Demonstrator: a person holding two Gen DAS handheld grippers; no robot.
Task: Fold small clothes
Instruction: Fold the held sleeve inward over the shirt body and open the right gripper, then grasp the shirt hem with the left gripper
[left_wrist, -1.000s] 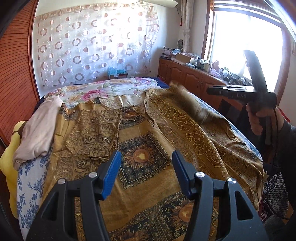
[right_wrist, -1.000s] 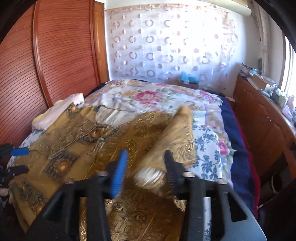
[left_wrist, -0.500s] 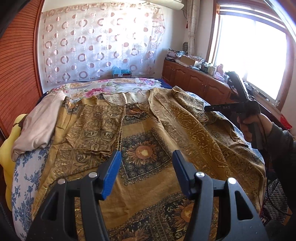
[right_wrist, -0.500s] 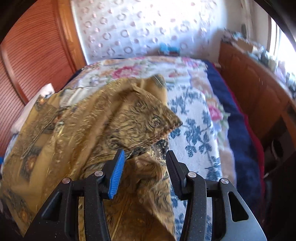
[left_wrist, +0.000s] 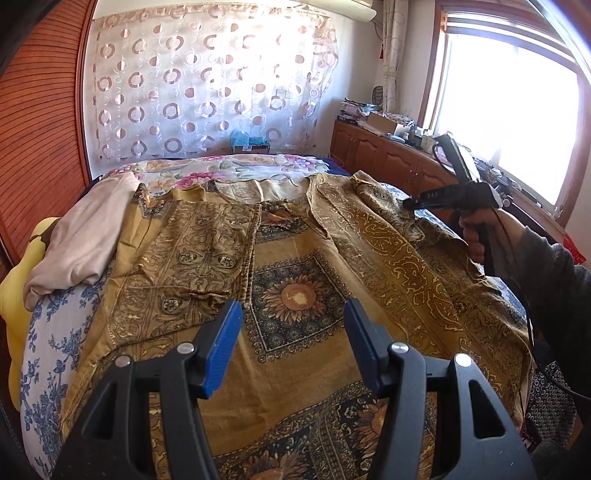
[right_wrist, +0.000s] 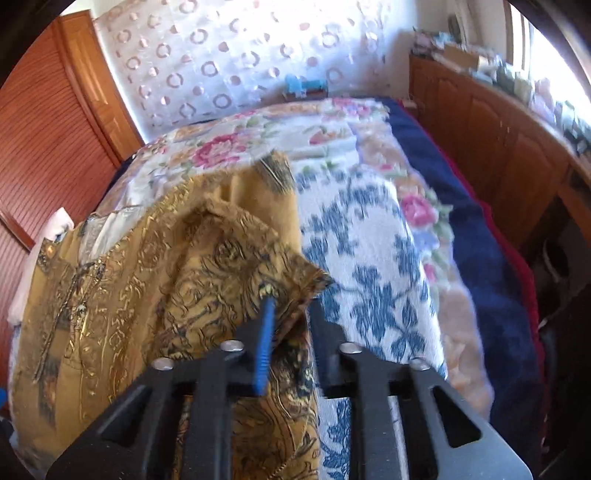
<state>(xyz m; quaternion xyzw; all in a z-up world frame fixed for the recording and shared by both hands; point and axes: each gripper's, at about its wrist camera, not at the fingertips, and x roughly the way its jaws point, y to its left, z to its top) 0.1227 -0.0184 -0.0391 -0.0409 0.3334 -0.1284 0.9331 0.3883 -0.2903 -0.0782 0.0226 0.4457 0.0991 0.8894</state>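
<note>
A bed (left_wrist: 48, 354) with a blue-and-white floral cover fills both views; a slatted wooden wardrobe (left_wrist: 37, 140) runs along its left side, a low wooden cabinet (left_wrist: 388, 158) crowded with small items runs along its right under a window, and a sheer curtain with ring print (left_wrist: 207, 85) hangs behind the head. A pale beige cloth (left_wrist: 85, 236) lies bunched on the bed's left edge, touching the work piece, with a yellow cushion (left_wrist: 14, 295) beside it. The gold patterned garment (left_wrist: 295, 295) lies spread on the bed, long axis running from the foot toward the head; its left side is folded inward flat, its right side lies rumpled. The fabric is thin with metallic scrollwork and dark sunflower medallions. The left gripper (left_wrist: 293, 343) hovers over the near middle of the garment, fingers wide apart and holding nothing. The right gripper (right_wrist: 291, 325) is at the garment's right edge, fingers drawn close with a raised fold of the gold fabric pinched between them; the view is motion-blurred. In the left wrist view the right hand (left_wrist: 480, 236) grips that tool's handle.
</note>
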